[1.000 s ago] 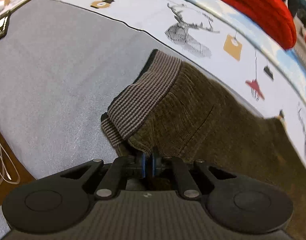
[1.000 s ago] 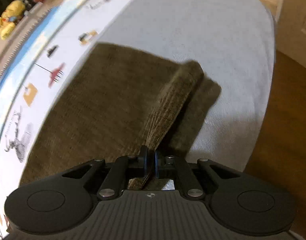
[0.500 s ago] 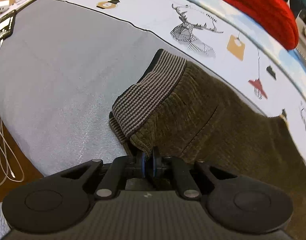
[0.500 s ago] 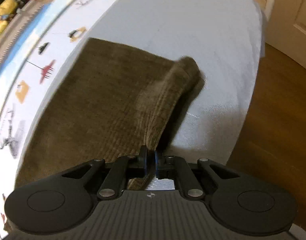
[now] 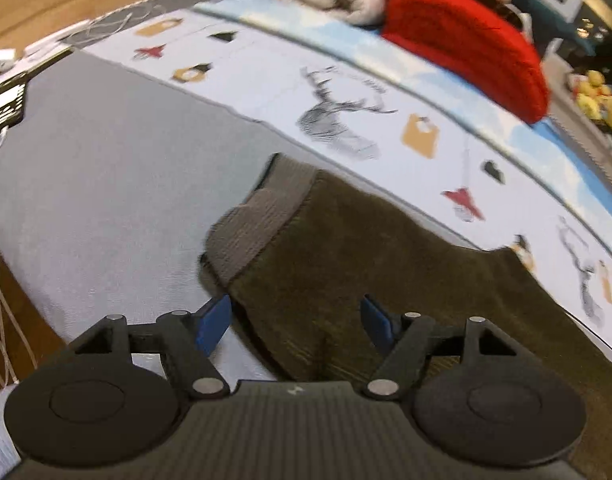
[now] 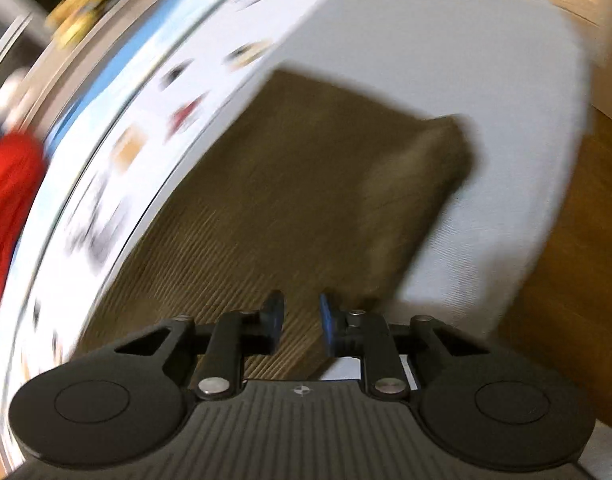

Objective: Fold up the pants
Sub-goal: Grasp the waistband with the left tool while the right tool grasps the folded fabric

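Red knit cushion [image 5: 465, 44] on patterned sheet [image 5: 266, 92], phone [image 5: 8, 110] on grey bedcover [image 5: 106, 152]

Folded brown corduroy pants [image 5: 385, 264] flat on grey bedsheet [image 5: 106, 184]; red knitted cushion [image 5: 465, 40] at one o'clock; black phone [image 5: 8, 108] at ten.

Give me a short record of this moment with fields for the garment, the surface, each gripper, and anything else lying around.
garment: brown corduroy pants, folded lengthwise, striped waistband at one end
surface: grey bed sheet beside a printed blanket
left gripper: jaws wide apart, just been opening, pants released
right gripper: jaws slightly apart, just been opening, nothing pinched
nearby: red knit item, phone on a cable
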### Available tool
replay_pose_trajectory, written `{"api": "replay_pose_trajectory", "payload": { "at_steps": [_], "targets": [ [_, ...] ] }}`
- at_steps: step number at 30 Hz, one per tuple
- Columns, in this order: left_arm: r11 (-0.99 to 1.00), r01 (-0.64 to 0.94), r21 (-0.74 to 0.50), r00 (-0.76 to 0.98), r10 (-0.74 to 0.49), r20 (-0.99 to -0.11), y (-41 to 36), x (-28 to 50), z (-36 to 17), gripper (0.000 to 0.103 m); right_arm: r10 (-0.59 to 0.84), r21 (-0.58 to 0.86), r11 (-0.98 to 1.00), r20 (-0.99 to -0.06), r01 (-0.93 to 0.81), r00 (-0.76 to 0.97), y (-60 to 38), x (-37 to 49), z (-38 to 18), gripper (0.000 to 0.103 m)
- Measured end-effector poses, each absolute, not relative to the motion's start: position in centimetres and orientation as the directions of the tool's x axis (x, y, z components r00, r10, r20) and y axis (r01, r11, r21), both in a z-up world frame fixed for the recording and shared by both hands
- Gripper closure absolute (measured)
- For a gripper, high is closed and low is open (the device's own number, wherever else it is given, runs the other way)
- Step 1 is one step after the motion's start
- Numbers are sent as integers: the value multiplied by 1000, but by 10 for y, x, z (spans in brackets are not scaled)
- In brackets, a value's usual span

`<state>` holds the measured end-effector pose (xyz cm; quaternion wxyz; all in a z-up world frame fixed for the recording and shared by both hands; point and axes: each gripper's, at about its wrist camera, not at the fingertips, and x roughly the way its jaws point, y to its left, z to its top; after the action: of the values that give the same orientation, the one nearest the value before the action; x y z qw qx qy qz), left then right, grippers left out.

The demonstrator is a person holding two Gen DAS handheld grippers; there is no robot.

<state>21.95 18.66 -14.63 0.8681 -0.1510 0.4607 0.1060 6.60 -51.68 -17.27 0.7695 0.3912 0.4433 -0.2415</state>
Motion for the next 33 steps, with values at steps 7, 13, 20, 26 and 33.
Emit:
{"api": "replay_pose_trajectory", "payload": {
  "at_steps": [7,13,20,26,33],
  "targets": [
    [968,-243,-53,479,72,-875,158,231,-173,26,-16,211,796,-930,568,368,-463,106,-202,87],
    [902,-425,-71,385,109,-916,195,242,-193,26,-17,285,706,-908,648,418,-480,98,-192,83],
    [903,-405,-142,538,110,-835,216,250,-153,20,-43,365,750,-806,552,591,-495,101,-146,59],
    [913,-382,-144,551,100,-828,217,283,-161,19,210,475,841,-727,258,653,-431,190,-131,58],
    [871,-441,-217,577,90,-812,238,294,-182,19,419,483,874,-699,-49,580,-314,331,-136,58]
  ]
}}
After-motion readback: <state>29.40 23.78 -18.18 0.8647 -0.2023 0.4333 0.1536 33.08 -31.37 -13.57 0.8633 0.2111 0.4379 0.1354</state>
